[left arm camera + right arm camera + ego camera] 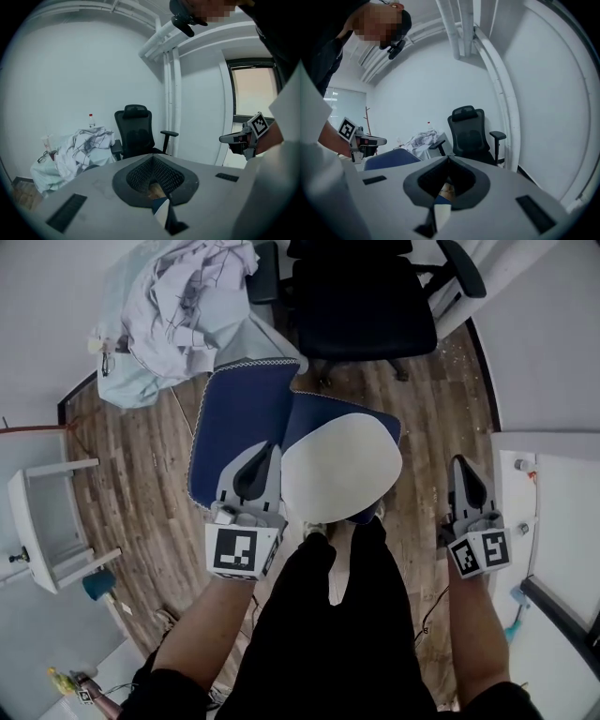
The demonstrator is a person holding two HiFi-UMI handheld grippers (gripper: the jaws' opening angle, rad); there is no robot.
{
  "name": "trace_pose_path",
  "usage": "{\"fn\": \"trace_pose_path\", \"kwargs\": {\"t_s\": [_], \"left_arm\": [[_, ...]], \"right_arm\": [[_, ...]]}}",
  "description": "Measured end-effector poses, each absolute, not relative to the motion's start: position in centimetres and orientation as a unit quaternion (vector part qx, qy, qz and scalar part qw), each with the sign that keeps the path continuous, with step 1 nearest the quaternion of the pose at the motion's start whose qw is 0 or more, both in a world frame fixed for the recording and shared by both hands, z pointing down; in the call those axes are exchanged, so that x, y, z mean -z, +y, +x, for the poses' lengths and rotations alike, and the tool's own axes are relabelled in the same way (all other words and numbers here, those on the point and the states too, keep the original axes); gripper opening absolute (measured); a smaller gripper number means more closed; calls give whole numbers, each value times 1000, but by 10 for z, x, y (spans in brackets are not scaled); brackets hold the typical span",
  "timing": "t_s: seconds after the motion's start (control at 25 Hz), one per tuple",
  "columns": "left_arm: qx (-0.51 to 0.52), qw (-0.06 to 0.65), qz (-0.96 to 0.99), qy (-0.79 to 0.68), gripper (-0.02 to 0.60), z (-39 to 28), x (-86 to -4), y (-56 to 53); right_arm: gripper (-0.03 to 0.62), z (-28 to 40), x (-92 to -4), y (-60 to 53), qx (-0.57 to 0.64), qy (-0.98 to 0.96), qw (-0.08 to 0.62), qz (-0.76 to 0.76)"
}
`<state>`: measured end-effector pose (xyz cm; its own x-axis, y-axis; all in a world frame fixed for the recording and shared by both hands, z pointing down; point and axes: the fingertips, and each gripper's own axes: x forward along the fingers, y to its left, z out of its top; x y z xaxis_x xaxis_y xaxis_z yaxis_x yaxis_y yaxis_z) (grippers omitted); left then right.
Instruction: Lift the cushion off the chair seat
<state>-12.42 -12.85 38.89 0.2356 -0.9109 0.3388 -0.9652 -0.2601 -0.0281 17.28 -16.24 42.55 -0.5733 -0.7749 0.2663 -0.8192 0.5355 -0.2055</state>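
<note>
Cushion (pixel 342 465) on blue chair (pixel 239 418) | left gripper (pixel 276 448) fingers pressed together | right gripper (pixel 458 463) likewise

We see a brown wooden floor (pixel 141 474), a black office chair (pixel 361 296) near white walls (pixel 70 84), and one bright window (pixel 253 91).

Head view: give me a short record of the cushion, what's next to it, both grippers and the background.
cushion: dark blue fabric cushion with white piping, centre left
next to it: white rounded panel with dark blue rim, at its right edge
left gripper: jaws together, tip at the line between those two; contact unclear
right gripper: jaws together, nothing held, over the brown wood floor
background: black office chair; heap of pale crumpled cloth
</note>
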Motion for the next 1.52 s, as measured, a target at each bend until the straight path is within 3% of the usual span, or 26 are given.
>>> {"fn": "trace_pose_path", "kwargs": {"t_s": [1.52], "left_arm": [[-166,129,812,-544,5,-82,-608,-125]], "right_arm": [[12,174,-708,-139,-242,-850,162,440]]}}
